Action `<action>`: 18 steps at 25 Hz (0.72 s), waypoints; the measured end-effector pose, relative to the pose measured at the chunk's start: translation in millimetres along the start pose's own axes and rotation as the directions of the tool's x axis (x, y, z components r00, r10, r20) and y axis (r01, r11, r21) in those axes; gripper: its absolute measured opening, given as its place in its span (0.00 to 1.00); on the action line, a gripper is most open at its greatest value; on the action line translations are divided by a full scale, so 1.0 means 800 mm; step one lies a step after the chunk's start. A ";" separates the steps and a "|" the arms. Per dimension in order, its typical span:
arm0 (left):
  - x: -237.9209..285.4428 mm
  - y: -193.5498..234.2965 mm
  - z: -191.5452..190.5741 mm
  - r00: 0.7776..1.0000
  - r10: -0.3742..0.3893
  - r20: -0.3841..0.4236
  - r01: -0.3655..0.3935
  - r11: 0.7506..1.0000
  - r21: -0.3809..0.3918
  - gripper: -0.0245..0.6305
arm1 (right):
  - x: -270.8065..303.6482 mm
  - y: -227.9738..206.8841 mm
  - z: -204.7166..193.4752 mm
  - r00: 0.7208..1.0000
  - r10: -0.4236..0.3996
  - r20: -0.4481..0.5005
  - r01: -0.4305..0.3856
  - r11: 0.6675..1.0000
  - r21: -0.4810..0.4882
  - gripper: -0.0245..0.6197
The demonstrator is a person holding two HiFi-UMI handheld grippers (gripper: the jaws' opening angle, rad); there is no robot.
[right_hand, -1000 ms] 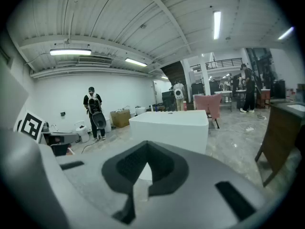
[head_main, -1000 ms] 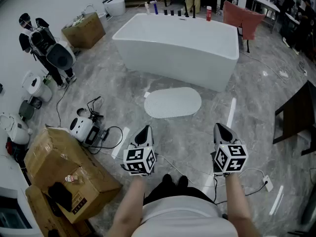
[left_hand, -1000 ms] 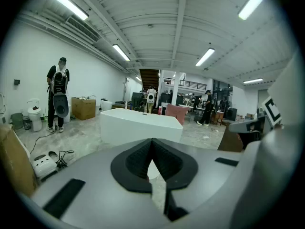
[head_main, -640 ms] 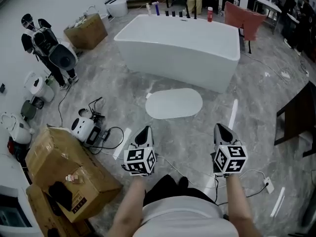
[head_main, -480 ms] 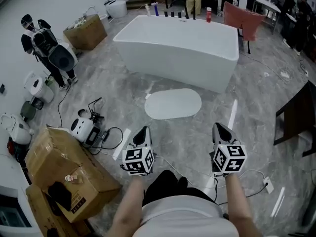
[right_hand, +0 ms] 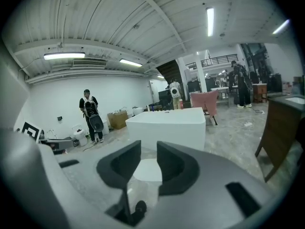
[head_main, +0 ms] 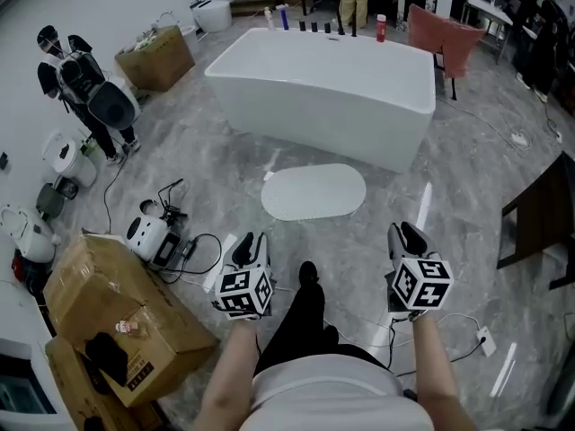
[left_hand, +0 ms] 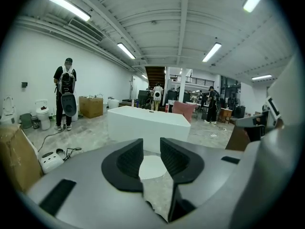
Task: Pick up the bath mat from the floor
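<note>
Two grippers held out over the floor, bath mat ahead.

Left gripper and right gripper: two in all, one on each bare forearm. They are held side by side and well apart, jaws pointing forward at the mat, and a dark shoe shows between them. Both sets of jaws are parting, nothing between the pads; each gap frames floor and mat only. Bath mat: one, white, oval, flat on the grey floor, ahead of both grippers and touched by neither. It lies just beside the bathtub: one, white.
</note>
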State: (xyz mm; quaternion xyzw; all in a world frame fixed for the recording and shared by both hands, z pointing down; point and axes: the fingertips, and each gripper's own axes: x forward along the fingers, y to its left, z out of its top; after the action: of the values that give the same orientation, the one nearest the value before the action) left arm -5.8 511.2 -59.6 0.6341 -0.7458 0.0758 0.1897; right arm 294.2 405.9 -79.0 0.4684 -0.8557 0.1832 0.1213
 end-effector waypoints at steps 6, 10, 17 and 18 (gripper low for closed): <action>0.047 0.019 0.003 1.000 0.008 -0.021 -0.008 1.000 -0.009 0.21 | 0.045 -0.010 0.005 0.999 0.012 -0.038 -0.012 1.000 0.001 0.22; 0.096 0.041 0.000 0.999 0.013 -0.050 -0.014 0.999 -0.029 0.25 | 0.092 -0.015 0.007 0.998 0.039 -0.057 -0.038 0.999 0.031 0.24; 0.210 0.086 0.011 0.994 0.010 -0.110 -0.016 0.998 -0.056 0.27 | 0.209 -0.035 0.022 0.990 0.020 -0.140 -0.013 0.999 0.051 0.29; 0.226 0.092 0.014 0.993 0.010 -0.120 -0.017 0.998 -0.062 0.27 | 0.225 -0.037 0.025 0.988 0.018 -0.153 -0.009 0.998 0.056 0.29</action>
State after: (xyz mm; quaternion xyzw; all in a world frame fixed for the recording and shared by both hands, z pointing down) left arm -101.7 355.0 8.2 0.6170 -0.7394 0.0914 0.2533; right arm 222.8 245.9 -23.0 0.4501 -0.8416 0.2433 0.1727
